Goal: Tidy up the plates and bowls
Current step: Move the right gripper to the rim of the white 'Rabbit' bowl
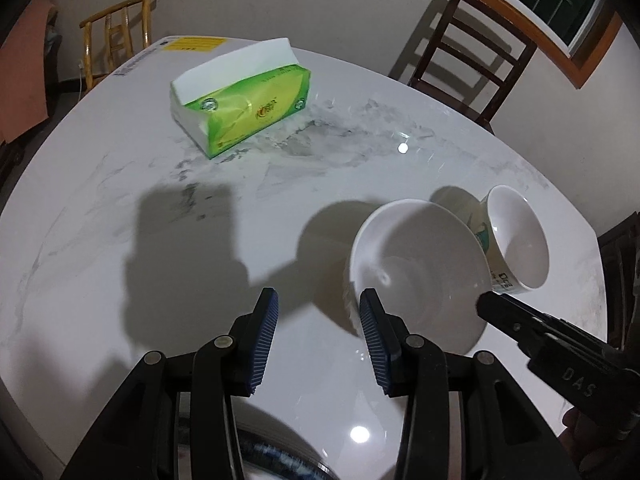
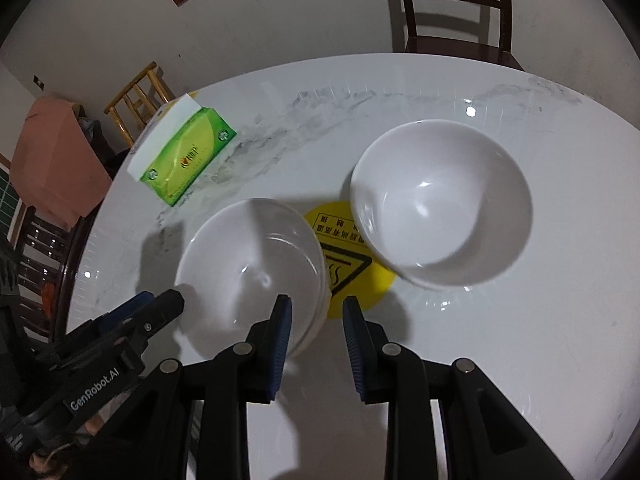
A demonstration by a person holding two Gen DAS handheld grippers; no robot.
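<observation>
A white bowl (image 1: 416, 264) (image 2: 252, 264) sits on the marble table just ahead of both grippers. In the right wrist view its outer side shows two stacked rims, so it looks nested on another bowl. My left gripper (image 1: 318, 308) is open, its right finger close to the bowl's left side. My right gripper (image 2: 316, 312) is open, its left finger by the bowl's near right rim. A second white bowl (image 2: 440, 200) stands further right, partly over a round yellow warning sticker (image 2: 352, 272). A white paper cup (image 1: 516, 236) lies tilted beyond the first bowl.
A green tissue pack (image 1: 240, 100) (image 2: 188, 156) lies towards the far left of the table (image 1: 120, 240). A dark wooden chair (image 1: 468, 60) (image 2: 452, 8) and a bamboo chair (image 1: 116, 36) stand behind the table. The right gripper's finger (image 1: 516, 320) enters the left view.
</observation>
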